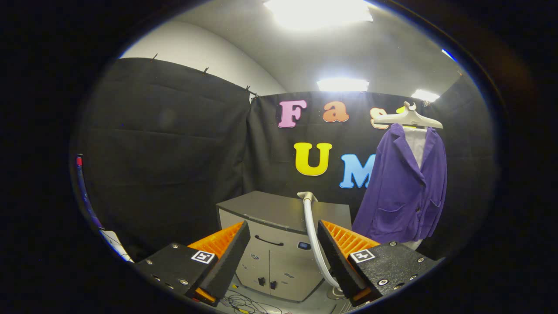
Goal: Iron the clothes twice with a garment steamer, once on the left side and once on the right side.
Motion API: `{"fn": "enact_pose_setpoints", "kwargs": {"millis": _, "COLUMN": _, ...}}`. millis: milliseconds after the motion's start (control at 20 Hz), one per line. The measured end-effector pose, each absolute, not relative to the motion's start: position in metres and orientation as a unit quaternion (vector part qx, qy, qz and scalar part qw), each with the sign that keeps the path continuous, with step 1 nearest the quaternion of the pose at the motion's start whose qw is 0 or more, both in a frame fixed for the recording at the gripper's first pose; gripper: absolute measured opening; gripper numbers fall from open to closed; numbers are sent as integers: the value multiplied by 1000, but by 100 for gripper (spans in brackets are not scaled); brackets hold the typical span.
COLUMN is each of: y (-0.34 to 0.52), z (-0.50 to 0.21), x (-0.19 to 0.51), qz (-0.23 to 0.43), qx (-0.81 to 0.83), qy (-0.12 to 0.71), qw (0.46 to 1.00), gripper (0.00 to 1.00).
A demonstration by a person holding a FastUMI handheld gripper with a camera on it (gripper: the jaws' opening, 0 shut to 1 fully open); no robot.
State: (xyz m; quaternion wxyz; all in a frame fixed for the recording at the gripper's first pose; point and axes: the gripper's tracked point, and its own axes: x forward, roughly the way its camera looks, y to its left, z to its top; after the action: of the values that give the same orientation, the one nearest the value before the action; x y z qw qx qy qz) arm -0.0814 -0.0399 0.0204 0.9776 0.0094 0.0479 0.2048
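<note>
Recording booth, lab-like, not a home: black cloth (165, 152) pinned up as walls, plain white ceiling (270, 56) with bright panel lights (318, 11). Grey cabinet (279, 244) on the floor, loose cables (248, 303) in front. Purple jacket (405, 187) on a hanger (409, 117) against the cloth.

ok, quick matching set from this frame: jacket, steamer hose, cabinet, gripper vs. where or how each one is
Things:
1. purple jacket
2. steamer hose
3. grey cabinet
4. gripper

Place or state:
A. open, nothing between the fingers
B. standing on the floor against the black wall, beyond the fingers
C. on a white hanger, beyond the right finger
D. rising in front of the cabinet, just inside the right finger, with its head at the cabinet top

Pairs: 1-C, 2-D, 3-B, 4-A
</note>
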Motion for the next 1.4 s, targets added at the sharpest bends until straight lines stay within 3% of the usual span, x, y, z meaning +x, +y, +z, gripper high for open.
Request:
{"fn": "enact_pose_setpoints", "kwargs": {"millis": 350, "y": 4, "z": 48, "x": 59, "qz": 173, "qx": 33, "qy": 86, "qw": 981, "gripper": 96}}
{"fn": "enact_pose_setpoints", "kwargs": {"millis": 800, "y": -3, "z": 14, "x": 241, "qz": 13, "qx": 95, "qy": 198, "qw": 975, "gripper": 96}}
{"fn": "enact_pose_setpoints", "kwargs": {"millis": 1100, "y": 6, "z": -47, "x": 318, "qz": -3, "qx": 105, "qy": 306, "qw": 946, "gripper": 94}}
{"fn": "enact_pose_setpoints", "kwargs": {"millis": 1400, "y": 7, "z": -104, "x": 351, "qz": 4, "qx": 112, "qy": 398, "qw": 911, "gripper": 94}}
